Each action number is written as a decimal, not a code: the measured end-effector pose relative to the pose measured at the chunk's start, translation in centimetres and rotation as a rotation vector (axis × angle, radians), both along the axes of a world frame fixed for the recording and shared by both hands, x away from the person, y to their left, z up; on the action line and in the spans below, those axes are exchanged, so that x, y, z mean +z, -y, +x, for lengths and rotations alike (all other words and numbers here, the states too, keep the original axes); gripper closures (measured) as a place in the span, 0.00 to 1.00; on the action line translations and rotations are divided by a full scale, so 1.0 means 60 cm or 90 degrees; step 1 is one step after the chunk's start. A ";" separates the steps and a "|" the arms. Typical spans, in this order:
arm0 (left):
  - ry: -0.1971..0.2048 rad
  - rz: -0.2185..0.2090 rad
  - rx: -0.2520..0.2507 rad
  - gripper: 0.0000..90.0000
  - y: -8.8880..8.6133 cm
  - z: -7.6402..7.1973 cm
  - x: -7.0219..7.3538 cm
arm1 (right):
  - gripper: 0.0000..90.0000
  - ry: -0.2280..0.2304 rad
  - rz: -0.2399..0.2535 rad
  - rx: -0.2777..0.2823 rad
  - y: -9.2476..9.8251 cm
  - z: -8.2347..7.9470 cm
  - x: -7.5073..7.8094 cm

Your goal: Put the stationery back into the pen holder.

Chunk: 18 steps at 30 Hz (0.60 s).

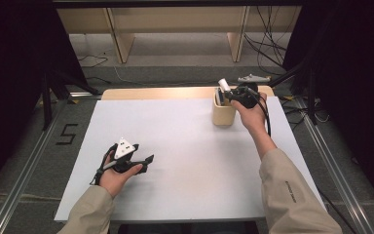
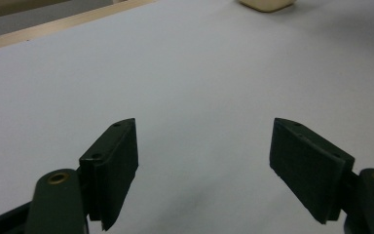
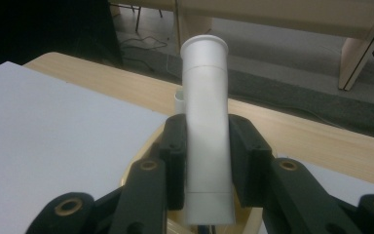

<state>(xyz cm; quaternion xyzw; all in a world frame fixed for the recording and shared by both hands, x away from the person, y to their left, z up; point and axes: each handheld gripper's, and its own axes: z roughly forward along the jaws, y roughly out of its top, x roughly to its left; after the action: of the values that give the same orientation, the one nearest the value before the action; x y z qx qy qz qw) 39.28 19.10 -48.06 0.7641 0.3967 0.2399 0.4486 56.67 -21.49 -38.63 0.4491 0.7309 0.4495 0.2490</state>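
**One white tube clamped over the beige holder, left gripper idle**

One white plastic tube [image 3: 205, 131] is clenched between the pads of the right gripper [image 3: 207, 161]; jaws squeeze it around mid-body, pads flat on both sides; the flared rim end points up and away from the hand, the lower end sits at or inside the mouth of the beige holder cup [image 1: 223, 115]; can't tell whether the bottom touches anything inside. A second white piece peeks out just behind the tube in the right gripper view, also in the cup; too hidden to name.

Handling, my read: thin-walled rigid plastic, light, smooth and round, so it can roll or slip between flat pads; probably won't crush at this grip but no reason to squeeze harder; best hold is where it is now, on the straight section below the collar, jaws across the long axis; the flared rim gives a stop if it slides.

Axis: long axis near upright, leaning slightly; in the high view the tube [image 1: 223, 85] sticks up above the cup at the far right of the white mat [image 1: 175, 146], close to the wooden table edge [image 1: 156, 92].

Left gripper [image 1: 146, 163] rests low over the near left of the mat, well apart from the cup; jaws spread wide, nothing between them; in the left gripper view the pads [image 2: 112, 165] frame bare mat, with the cup's base [image 2: 267, 5] far off at the top.
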 end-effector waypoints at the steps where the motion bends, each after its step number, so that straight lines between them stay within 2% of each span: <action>1: -0.001 0.001 0.000 0.29 0.000 0.000 0.000 | 0.78 0.000 -0.001 -0.001 0.000 0.000 0.000; 18: 0.000 0.000 0.000 0.29 0.000 0.000 0.000 | 0.78 -0.009 -0.005 -0.006 -0.004 0.007 -0.010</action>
<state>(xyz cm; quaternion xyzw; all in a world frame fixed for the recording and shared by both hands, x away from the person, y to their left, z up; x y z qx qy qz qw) 39.28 19.12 -48.06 0.7643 0.3966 0.2395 0.4486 57.10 -21.22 -39.22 0.4548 0.7322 0.4422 0.2481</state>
